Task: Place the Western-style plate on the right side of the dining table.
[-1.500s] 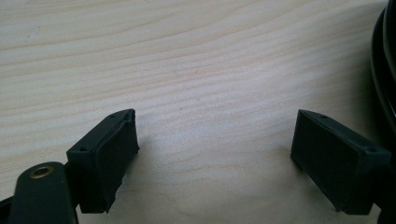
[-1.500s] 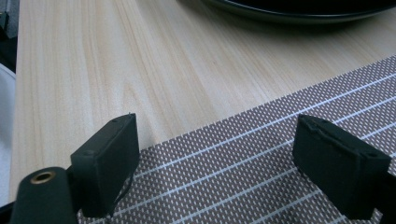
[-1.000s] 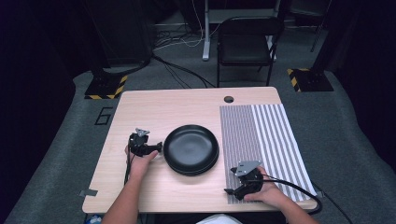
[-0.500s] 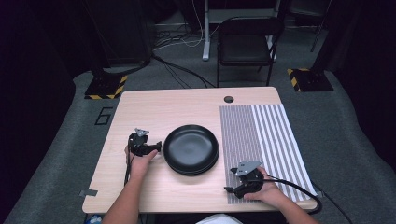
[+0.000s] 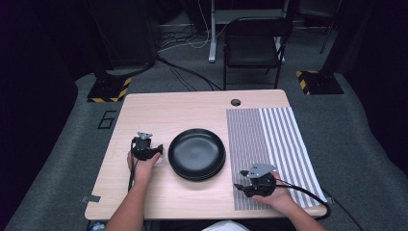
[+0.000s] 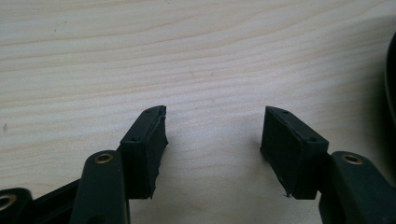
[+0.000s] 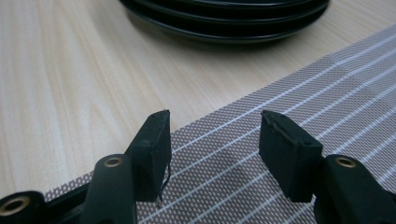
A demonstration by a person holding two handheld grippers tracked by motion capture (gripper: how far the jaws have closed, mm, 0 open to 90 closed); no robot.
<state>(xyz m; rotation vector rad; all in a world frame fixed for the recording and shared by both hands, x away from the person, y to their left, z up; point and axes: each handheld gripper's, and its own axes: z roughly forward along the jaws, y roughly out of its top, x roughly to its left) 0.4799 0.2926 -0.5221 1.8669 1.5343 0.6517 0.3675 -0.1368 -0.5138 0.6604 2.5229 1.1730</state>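
A stack of black plates (image 5: pixel 196 153) sits mid-table. My left gripper (image 5: pixel 161 151) rests on the wood just left of the stack, pointing at its rim. In the left gripper view its jaws (image 6: pixel 215 112) stand apart over bare wood, with the plate edge (image 6: pixel 391 84) at far right. My right gripper (image 5: pixel 239 186) lies at the front left corner of the striped placemat (image 5: pixel 274 144), below and right of the plates. Its jaws (image 7: pixel 215 114) gape over the placemat's edge (image 7: pixel 303 107), the plates (image 7: pixel 224 18) beyond. Both pairs of jaws have just been closing, with nothing between them.
The light wooden table (image 5: pixel 192 110) has a round cable hole (image 5: pixel 235 102) near its far edge. A black chair (image 5: pixel 255 43) stands behind the table. A cable (image 5: pixel 308 195) trails right from my right gripper along the front edge.
Both hands and the plates rest where they were; the high view shows no shift that I can make out.
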